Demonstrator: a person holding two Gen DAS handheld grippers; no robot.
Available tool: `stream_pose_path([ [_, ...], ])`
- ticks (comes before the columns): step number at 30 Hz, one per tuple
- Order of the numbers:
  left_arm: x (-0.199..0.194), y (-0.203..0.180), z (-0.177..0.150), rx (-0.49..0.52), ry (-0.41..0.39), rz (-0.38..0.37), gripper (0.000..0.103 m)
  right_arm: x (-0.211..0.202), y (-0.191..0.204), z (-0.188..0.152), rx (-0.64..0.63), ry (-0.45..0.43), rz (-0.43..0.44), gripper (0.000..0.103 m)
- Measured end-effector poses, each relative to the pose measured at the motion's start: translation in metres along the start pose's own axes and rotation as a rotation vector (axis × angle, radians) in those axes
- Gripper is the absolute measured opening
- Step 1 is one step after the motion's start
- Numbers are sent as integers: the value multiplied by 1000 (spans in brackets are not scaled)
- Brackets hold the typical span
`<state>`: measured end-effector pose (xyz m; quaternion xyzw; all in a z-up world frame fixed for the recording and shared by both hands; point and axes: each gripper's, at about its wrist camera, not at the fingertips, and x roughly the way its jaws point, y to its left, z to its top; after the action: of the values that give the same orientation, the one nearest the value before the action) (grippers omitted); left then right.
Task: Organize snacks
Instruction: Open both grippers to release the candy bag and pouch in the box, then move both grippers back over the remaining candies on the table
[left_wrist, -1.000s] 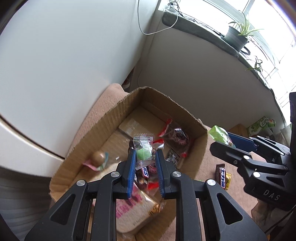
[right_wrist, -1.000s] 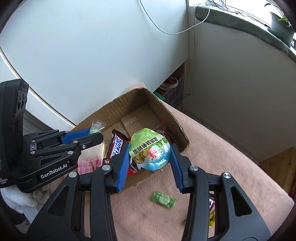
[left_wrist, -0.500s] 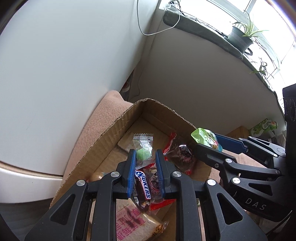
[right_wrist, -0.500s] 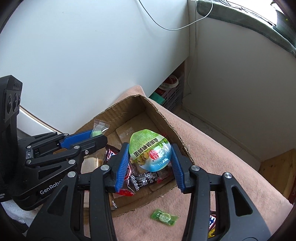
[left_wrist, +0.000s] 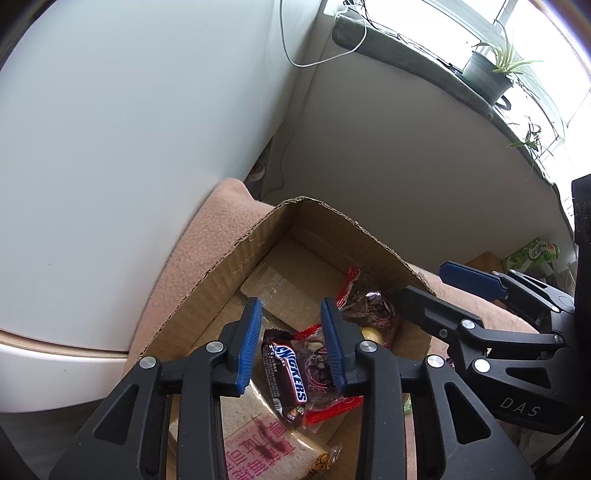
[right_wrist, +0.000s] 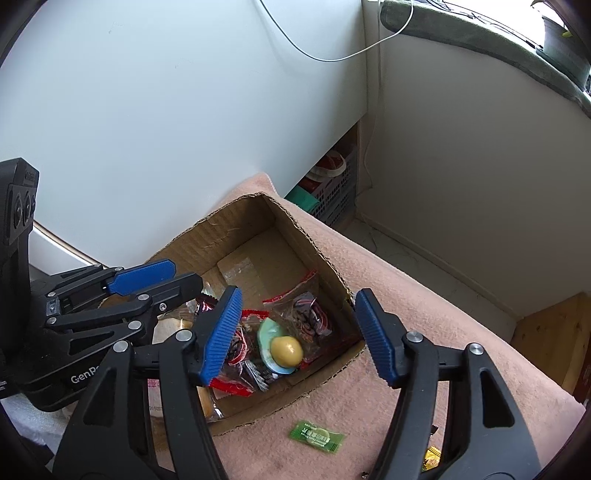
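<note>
Pink blanket covered surface under open cardboard box. Left hand-held gripper hung over box, jaws opening, nothing clamped; Snickers bar lay in box below gap. Right hand-held gripper hung over box's near corner, jaws opening, apart and empty; egg snack pack lay in box among red-edged wrappers. Green candy lay on blanket, just outside box.

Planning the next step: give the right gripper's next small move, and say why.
Probably swing the right gripper, jaws opening and empty, toward the green candy packet lying on the pink cloth beside the cardboard box; its egg snack already lies inside.
</note>
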<state>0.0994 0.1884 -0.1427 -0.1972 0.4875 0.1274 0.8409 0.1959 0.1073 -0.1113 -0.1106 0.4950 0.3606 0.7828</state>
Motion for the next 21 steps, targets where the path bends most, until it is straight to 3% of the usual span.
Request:
stream_pose_path([
  [14,-22,-13,-12,31,-25,-1,32,-51,-29,-26,55,-79,25,67],
  [21,-39,-28,-29,59,-42,-48,32,-95,-62,-58,117,-172,7,67],
])
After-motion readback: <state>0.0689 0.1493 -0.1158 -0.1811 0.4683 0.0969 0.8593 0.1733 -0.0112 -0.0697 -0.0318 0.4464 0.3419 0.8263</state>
